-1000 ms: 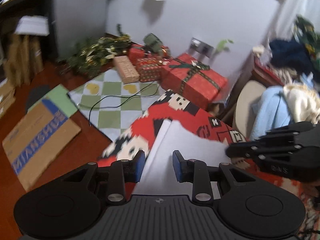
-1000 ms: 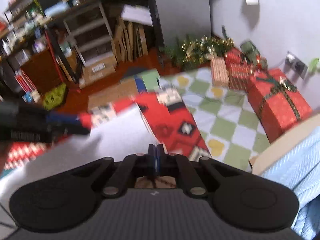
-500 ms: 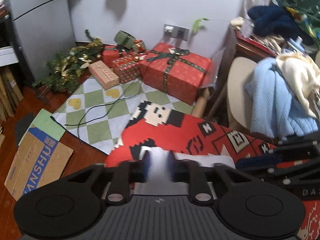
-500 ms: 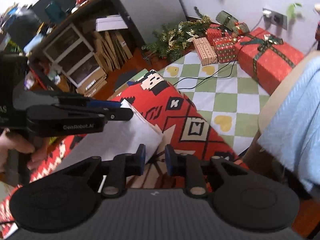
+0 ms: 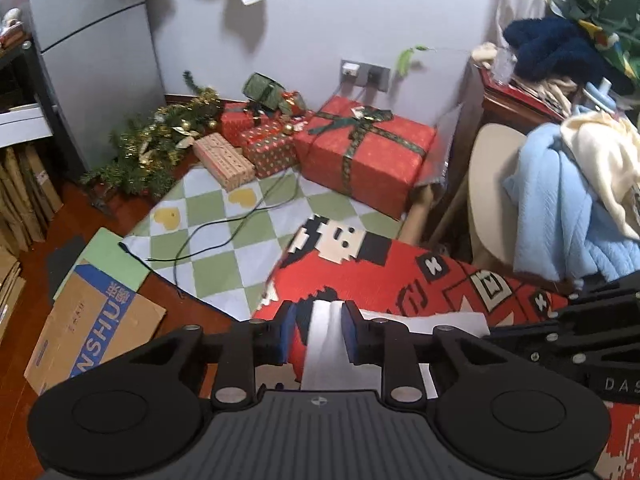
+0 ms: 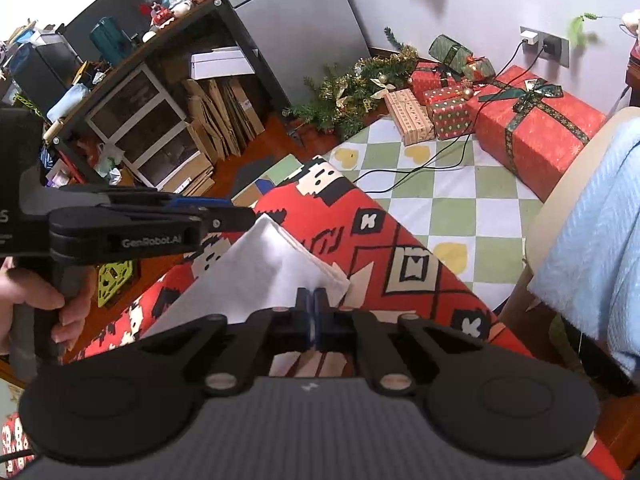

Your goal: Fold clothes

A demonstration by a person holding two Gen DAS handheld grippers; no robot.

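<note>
A folded white cloth (image 6: 264,268) lies on a surface covered by a red patterned spread (image 6: 360,216). My right gripper (image 6: 312,308) is shut on the cloth's near corner, its pads pressed together. My left gripper (image 5: 319,330) holds a bunched ridge of the white cloth (image 5: 326,344) between fingers that stand a little apart. In the right wrist view the left gripper (image 6: 240,216) comes in from the left, its tip at the cloth's raised far corner, with a hand (image 6: 48,304) on its handle. The right gripper (image 5: 492,334) shows at the right of the left wrist view.
Beyond the red spread (image 5: 400,272) a green checked rug (image 5: 224,236) carries a black cable and wrapped gift boxes (image 5: 368,152). A chair with a blue blanket (image 5: 560,216) stands right. A cardboard box (image 5: 88,320) lies on the floor; shelves (image 6: 132,120) stand at the left.
The right gripper, open half a second ago, has shut on the cloth's corner. Both views have swung. The left gripper's finger gap looks unchanged.
</note>
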